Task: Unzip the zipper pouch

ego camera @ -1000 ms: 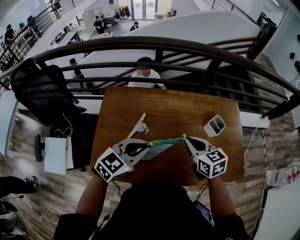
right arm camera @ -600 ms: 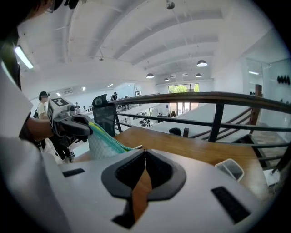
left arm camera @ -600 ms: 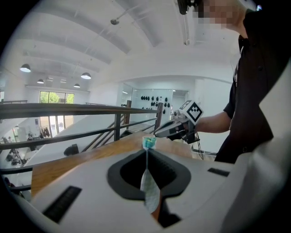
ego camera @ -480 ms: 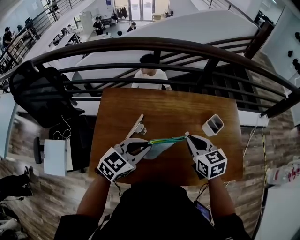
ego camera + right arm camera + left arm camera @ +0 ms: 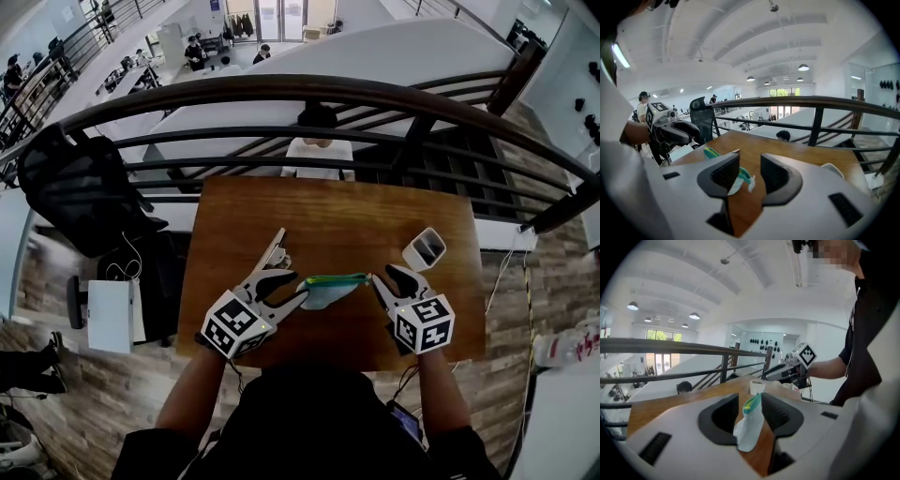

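The pale blue zipper pouch [image 5: 330, 290] with a green zipper edge lies on the wooden table [image 5: 347, 216] between my two grippers. My left gripper [image 5: 292, 287] is at the pouch's left end. Its jaws have just been opening, and in the left gripper view the pouch [image 5: 749, 427] stands loosely in the gap of the left gripper [image 5: 750, 411] without being pressed. My right gripper [image 5: 386, 275] is at the pouch's right end. Its jaws have also just been opening, and in the right gripper view the zipper end [image 5: 741, 177] lies low between them, free of the pads.
A small white container [image 5: 427, 249] stands on the table to the right, beyond my right gripper. A white strip-like object [image 5: 274, 253] lies left of centre. A dark railing [image 5: 309, 89] runs past the far edge. A black chair [image 5: 84, 187] stands off the left side.
Both grippers have opened and let go of the pouch. It was stretched taut between them and now rests slack on the table. The left gripper shifted slightly.
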